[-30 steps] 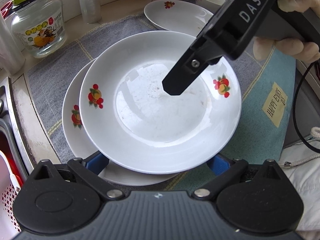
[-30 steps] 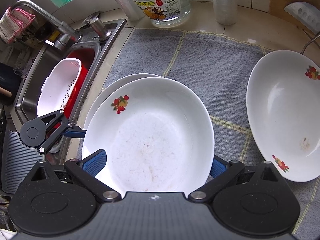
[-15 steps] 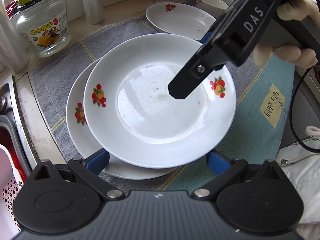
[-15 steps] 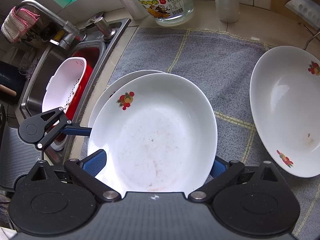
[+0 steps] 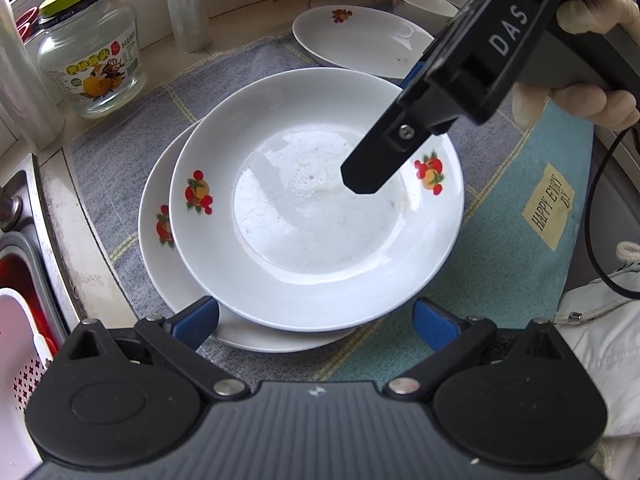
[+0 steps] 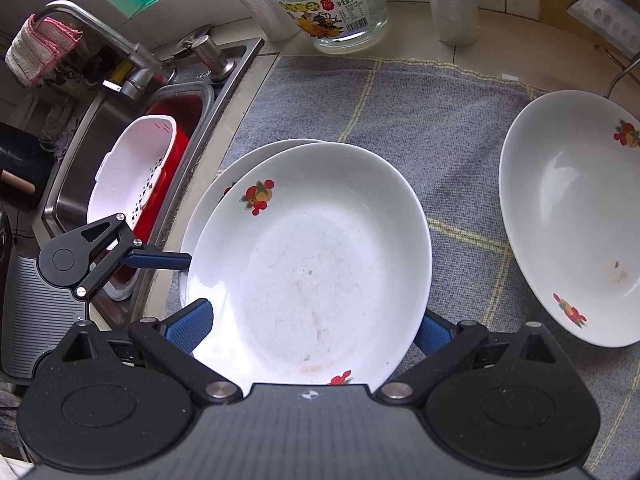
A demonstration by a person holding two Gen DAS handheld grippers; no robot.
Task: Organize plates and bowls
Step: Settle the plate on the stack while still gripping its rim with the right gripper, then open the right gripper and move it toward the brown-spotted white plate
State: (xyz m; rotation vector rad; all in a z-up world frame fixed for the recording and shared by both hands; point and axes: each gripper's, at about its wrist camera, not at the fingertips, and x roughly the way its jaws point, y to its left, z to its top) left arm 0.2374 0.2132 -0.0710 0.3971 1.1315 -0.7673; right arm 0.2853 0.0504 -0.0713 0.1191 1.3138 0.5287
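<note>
**Two fruit-print plates stacked on a kitchen mat, a gripper at each side**

A clear glass jar with a yellow-green lid [image 5: 86, 52] is sitting on the counter beside the sink, its label showing an orange fruit picture and Chinese characters; in the right wrist view the same label is reading "950". A yellow patch [image 5: 550, 204] sewn on the teal part of the grey and teal woven mat [image 5: 508, 240] is reading "HAPPY EVERY", with a second line cut off. The black body of the right gripper [image 5: 416, 92] is carrying the white letters "DAS".

A white round ceramic plate with red and orange fruit motifs [image 5: 316, 204] is lying on top of a second matching plate [image 5: 154, 240], shifted slightly off centre, both on the mat next to the steel sink [image 6: 72, 184]. Its middle is showing faint specks and smears. A third matching plate [image 5: 360, 40] is resting alone farther back on the mat.

The left gripper [image 5: 316, 320] is standing with its blue-padded fingers [image 5: 196, 318] spread wide at the near rim of the stack. The right gripper's fingers are likewise spread, one to each side of the top plate's edge
</note>
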